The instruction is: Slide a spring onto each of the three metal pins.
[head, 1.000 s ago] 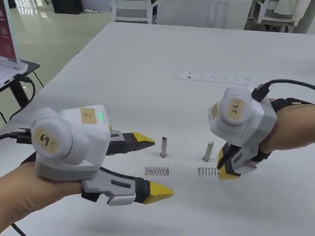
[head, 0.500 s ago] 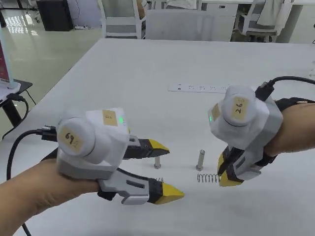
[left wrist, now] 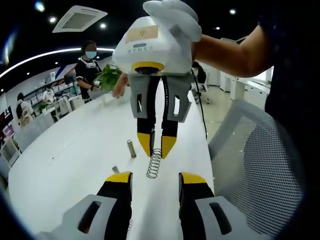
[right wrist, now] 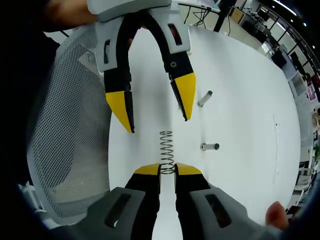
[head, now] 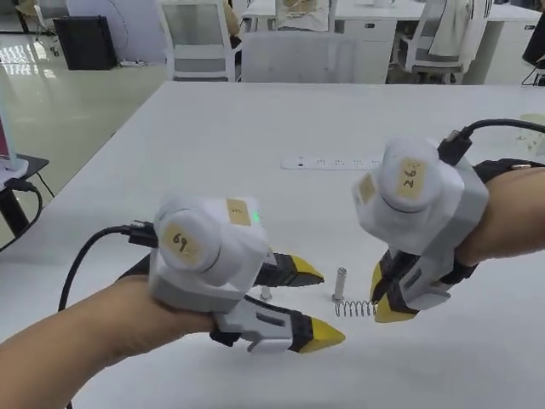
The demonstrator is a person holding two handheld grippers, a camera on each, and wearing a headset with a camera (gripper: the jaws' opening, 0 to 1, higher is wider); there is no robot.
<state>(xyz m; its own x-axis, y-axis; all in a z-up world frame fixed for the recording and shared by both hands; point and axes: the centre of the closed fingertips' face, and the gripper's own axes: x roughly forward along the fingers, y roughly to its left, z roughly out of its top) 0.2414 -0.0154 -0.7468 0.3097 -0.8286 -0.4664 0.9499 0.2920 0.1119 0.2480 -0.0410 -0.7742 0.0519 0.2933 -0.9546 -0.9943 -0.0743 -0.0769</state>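
jaws of the right gripper (right wrist: 167, 171) are clamped on one end of a thin coiled steel spring (right wrist: 166, 145); those of the left gripper (left wrist: 155, 177) are held wide apart, empty.

In the head view the upper jaw of the left gripper (head: 332, 307) covers all but a sliver of one pin (head: 266, 293). The spring (head: 353, 308) runs out of sight under the yellow tips of the right gripper (head: 381, 300), so the grip itself is hidden there. In the left gripper view a small upright piece (left wrist: 131, 148) is too blurred to tell pin from spring.
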